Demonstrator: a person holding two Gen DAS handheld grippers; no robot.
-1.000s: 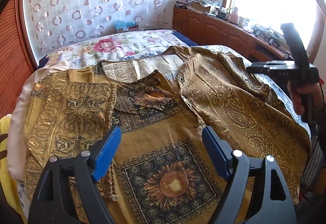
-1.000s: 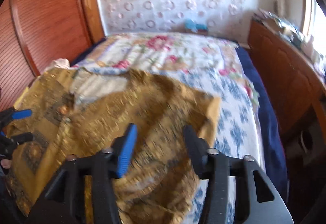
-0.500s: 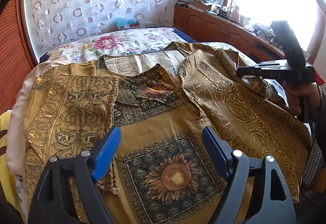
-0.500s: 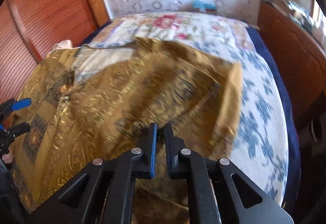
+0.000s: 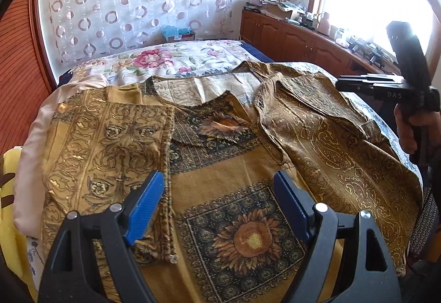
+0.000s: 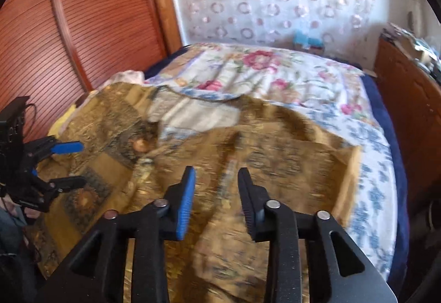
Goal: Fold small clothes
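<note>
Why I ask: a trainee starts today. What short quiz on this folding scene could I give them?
1. True or false: the left gripper has its fingers shut on the gold patterned garment.
2. In the left wrist view, which motif shows between those fingers? A) a rose B) a sunflower C) a star
3. Short answer: what does the garment lie on?
Key: 1 false, the fingers stand open over the cloth. 2 B. 3 the floral bedspread.
</note>
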